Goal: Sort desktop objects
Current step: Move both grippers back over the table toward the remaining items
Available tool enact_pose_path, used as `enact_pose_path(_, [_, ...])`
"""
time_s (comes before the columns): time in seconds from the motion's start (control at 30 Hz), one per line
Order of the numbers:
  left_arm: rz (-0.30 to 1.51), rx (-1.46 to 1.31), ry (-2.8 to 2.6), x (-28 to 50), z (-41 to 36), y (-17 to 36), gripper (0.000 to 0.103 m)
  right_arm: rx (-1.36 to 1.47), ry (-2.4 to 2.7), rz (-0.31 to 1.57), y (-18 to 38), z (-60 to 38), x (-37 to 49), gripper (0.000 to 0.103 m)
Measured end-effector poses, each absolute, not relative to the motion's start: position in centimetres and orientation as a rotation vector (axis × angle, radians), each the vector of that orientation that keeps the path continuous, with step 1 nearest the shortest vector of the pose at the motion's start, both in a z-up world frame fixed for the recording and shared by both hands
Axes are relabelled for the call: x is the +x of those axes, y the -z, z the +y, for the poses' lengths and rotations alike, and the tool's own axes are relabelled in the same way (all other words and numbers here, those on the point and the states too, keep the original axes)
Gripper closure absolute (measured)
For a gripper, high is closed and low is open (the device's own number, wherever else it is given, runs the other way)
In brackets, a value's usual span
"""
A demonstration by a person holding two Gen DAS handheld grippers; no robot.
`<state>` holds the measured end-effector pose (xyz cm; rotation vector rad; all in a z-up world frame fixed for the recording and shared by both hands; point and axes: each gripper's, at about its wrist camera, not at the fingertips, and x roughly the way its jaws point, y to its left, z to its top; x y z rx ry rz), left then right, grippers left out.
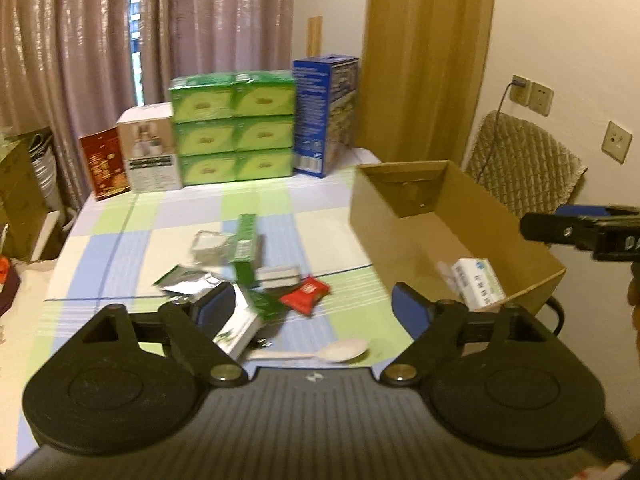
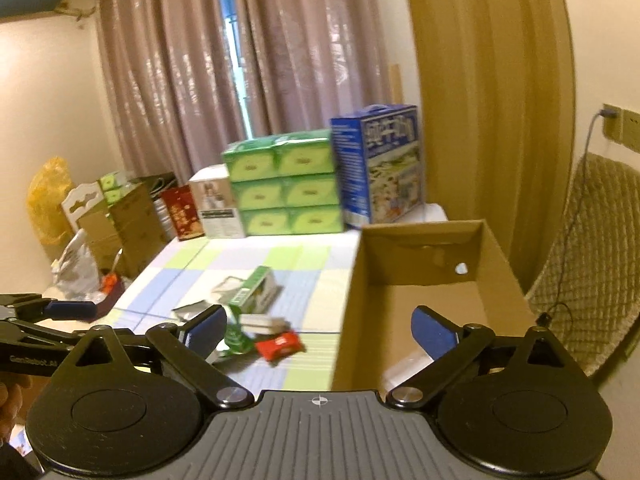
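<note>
The left tool (image 1: 312, 304) hangs wide and empty above scattered packets (image 1: 248, 276) beside a cardboard box (image 1: 404, 204).

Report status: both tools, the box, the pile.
Left tool open, empty. Right tool open, empty. White medicine carton in brown cardboard box. Red packet, white plastic spoon unsorted; nothing blocking.

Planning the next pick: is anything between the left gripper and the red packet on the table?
Nothing visible blocks it. The left gripper is open and empty above the pile; the red packet lies uncovered, with a green box close beside it.
</note>
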<state>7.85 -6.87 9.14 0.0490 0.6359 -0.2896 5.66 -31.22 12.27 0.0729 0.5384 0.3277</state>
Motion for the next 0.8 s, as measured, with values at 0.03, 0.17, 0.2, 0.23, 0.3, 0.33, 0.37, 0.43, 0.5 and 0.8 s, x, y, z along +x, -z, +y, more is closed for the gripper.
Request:
enact_pose_path(0.03, [0.639, 0.051, 0.282, 7.7, -6.1, -9.0, 0.016, 0.065, -0.339, 0.541, -12.2, -30.6, 5.5, 0.006])
enact_pose_path(0.17, [0.641, 0.054, 0.239, 7.2, -3.0, -8.2, 0.012, 0.015, -0.391, 0.552, -11.3, -28.2, 4.8, 0.005])
enact_pose_path(0.2, [0.644, 0.053, 0.228, 7.1, -2.3, -8.0, 0.011, 0.0, -0.409, 0.558, -10.9, -27.5, 4.8, 0.005])
enact_pose_path(0.23, [0.645, 0.055, 0.219, 7.0, -1.6, -7.8, 0.01, -0.013, -0.425, 0.562, -10.5, -26.9, 4.6, 0.005])
enact_pose_path(0.3, [0.65, 0.067, 0.202, 6.8, -0.2, -7.1, 0.009, -0.033, -0.451, 0.573, -9.5, -25.7, 4.6, 0.005])
enact_pose_path(0.33, [0.655, 0.076, 0.194, 6.8, 0.4, -6.6, 0.009, -0.043, -0.465, 0.584, -8.8, -25.1, 4.7, 0.005])
enact_pose_path(0.37, [0.66, 0.083, 0.188, 6.8, 0.9, -6.2, 0.009, -0.053, -0.479, 0.597, -8.1, -24.6, 5.0, 0.005])
enact_pose_path(0.43, [0.674, 0.086, 0.179, 7.0, 2.1, -5.1, 0.009, -0.076, -0.504, 0.621, -6.7, -23.3, 5.5, 0.005])
enact_pose_path(0.5, [0.695, 0.088, 0.182, 7.3, 3.0, -3.9, 0.009, -0.099, -0.532, 0.636, -5.3, -22.2, 6.0, 0.005])
enact_pose_path(0.8, [0.753, 0.112, 0.236, 10.2, 4.2, 1.5, 0.009, -0.202, -0.597, 0.721, 1.8, -19.6, 9.7, 0.005])
